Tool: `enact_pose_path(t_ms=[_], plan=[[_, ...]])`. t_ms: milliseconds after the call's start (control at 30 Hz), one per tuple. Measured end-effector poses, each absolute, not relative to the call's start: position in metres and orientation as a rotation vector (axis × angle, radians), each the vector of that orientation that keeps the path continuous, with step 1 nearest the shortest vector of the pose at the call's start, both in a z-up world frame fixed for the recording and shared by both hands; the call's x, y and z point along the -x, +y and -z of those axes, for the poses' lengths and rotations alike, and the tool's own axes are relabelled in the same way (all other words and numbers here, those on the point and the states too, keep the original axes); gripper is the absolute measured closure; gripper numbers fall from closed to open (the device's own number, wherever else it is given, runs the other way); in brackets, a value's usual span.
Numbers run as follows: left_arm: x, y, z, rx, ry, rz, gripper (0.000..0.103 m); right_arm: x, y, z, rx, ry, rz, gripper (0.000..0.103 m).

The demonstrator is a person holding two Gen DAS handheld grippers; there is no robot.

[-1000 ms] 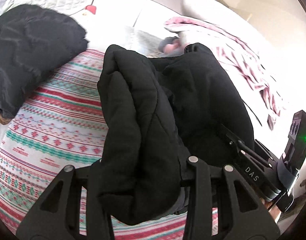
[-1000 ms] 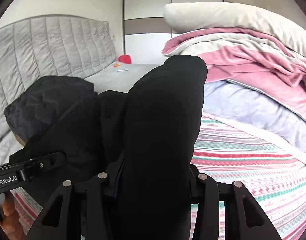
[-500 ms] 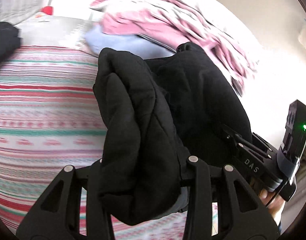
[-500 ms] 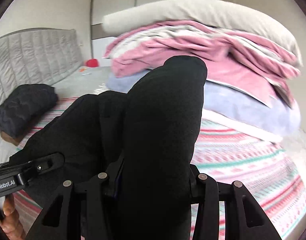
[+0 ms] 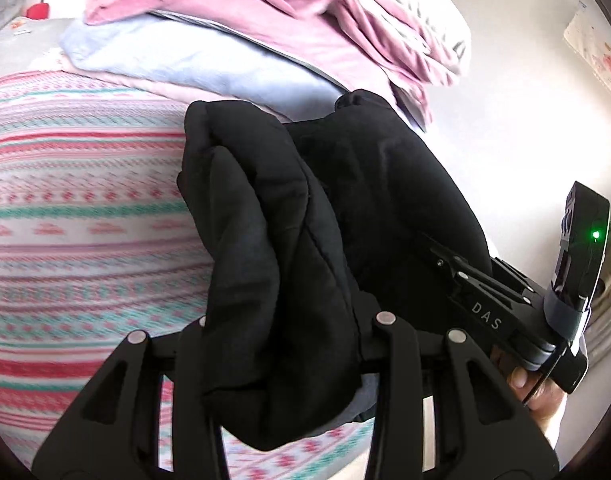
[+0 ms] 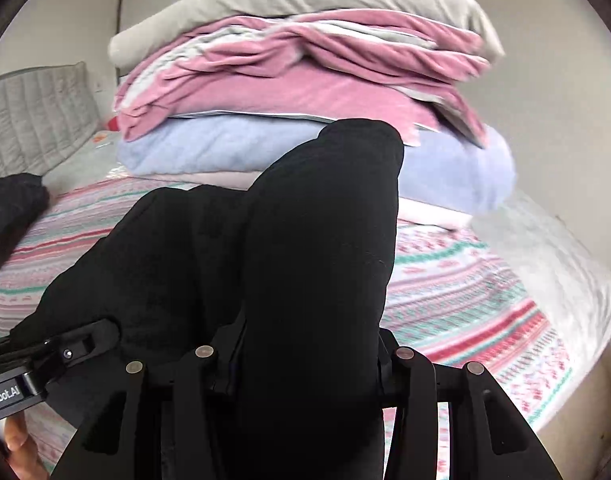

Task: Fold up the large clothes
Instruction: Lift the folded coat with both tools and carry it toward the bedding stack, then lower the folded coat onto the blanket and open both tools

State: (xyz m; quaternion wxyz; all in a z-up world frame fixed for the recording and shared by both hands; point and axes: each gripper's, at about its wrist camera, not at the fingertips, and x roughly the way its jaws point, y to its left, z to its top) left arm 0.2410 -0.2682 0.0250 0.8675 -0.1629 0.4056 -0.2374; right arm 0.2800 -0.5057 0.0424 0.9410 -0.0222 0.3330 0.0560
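1. Left wrist view: your left gripper [image 5: 281, 344] is clenched on the black jacket [image 5: 273, 240], held above the patterned bedspread [image 5: 73, 216].
2. Your right gripper [image 6: 305, 356] clamps its other end.
3. The jacket spans between both, short of the blanket stack [image 6: 289, 92].

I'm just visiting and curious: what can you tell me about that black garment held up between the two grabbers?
The black garment is thick, soft and padded-looking, with stitched seams, bunched into bulky folds. The left gripper and the right gripper each clamp a wad of it, and it spans between them above the striped bedspread. Whether it touches the bedspread cannot be seen. Its full shape is hidden by the folds.
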Motion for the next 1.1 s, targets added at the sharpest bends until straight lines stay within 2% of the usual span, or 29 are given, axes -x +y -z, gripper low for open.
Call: enact_pose_path(t_ms=[300, 467, 633, 833, 867, 967, 1033, 1100], plan=[[-0.227, -0.341, -0.029, 0.345, 0.858, 0.554, 0.064, -0.287, -0.606, -0.034, -0.041, 0.709, -0.074, 0.057], [-0.208, -0.365, -0.007, 0.289, 0.858, 0.542, 0.063, -0.306, -0.666, 0.004, -0.198, 0.785, -0.093, 0.056], [-0.186, -0.357, 0.016, 0.299, 0.85, 0.532, 0.062, -0.317, -0.717, 0.039, -0.452, 0.81, -0.181, 0.052], [-0.184, -0.351, 0.023, 0.366, 0.861, 0.526, 0.061, -0.32, -0.716, 0.032, -0.407, 0.805, -0.215, 0.052], [-0.184, -0.351, 0.025, 0.364, 0.862, 0.524, 0.058, -0.32, -0.717, 0.033, -0.415, 0.81, -0.217, 0.051], [-0.189, -0.345, 0.033, 0.4, 0.9, 0.534, 0.048, -0.327, -0.721, 0.038, -0.415, 0.844, -0.191, 0.038], [-0.196, -0.332, 0.037, 0.472, 0.942, 0.578, 0.045, -0.319, -0.723, 0.037, -0.383, 0.852, -0.157, 0.029], [-0.201, -0.32, 0.036, 0.542, 0.984, 0.619, 0.045, -0.308, -0.725, 0.03, -0.359, 0.851, -0.12, 0.029]])
